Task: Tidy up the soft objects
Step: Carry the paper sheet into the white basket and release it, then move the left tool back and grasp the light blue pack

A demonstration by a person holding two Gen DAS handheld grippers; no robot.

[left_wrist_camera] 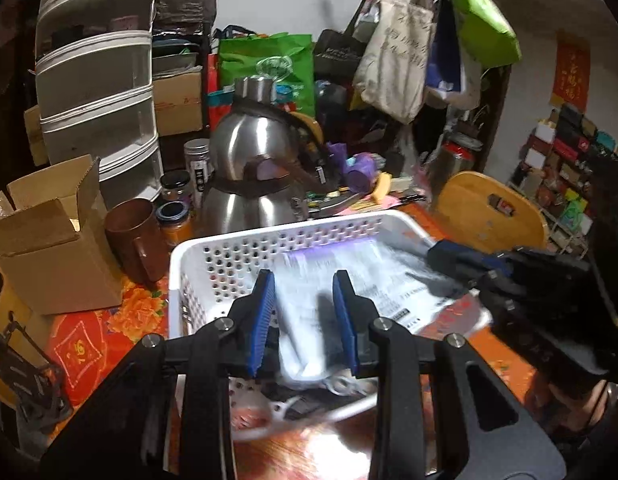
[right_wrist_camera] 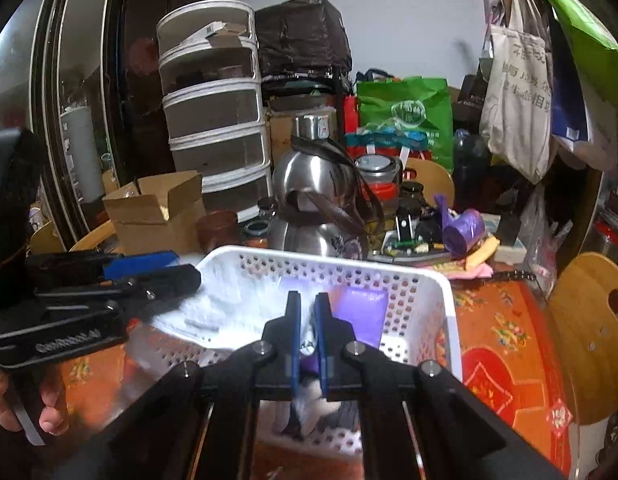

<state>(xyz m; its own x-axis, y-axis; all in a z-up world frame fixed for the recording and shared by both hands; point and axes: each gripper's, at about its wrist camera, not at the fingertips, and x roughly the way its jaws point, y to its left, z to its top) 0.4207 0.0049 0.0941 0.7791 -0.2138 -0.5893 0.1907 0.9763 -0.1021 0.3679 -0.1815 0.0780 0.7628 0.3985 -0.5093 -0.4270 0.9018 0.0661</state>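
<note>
A white perforated basket [left_wrist_camera: 269,236] [right_wrist_camera: 329,262] stands on the orange flowered tablecloth. Over and in it hangs a soft white plastic package [left_wrist_camera: 349,280] [right_wrist_camera: 213,308] with printed text, blurred. My left gripper [left_wrist_camera: 305,312] has its blue pads pressed on the package's near end; in the right wrist view the left gripper [right_wrist_camera: 187,268] reaches in from the left. My right gripper [right_wrist_camera: 307,320] is nearly closed, pinching a thin white edge of the package; in the left wrist view the right gripper [left_wrist_camera: 433,254] sits at the basket's right rim. A purple packet [right_wrist_camera: 363,312] lies in the basket.
Behind the basket stand a steel kettle [left_wrist_camera: 253,160], a brown mug [left_wrist_camera: 133,236], jars and an open cardboard box [left_wrist_camera: 49,248]. A plastic drawer tower [left_wrist_camera: 97,92] rises at the back left. A wooden chair back [right_wrist_camera: 589,332] is at the right. A hand [right_wrist_camera: 49,408] grips the left tool.
</note>
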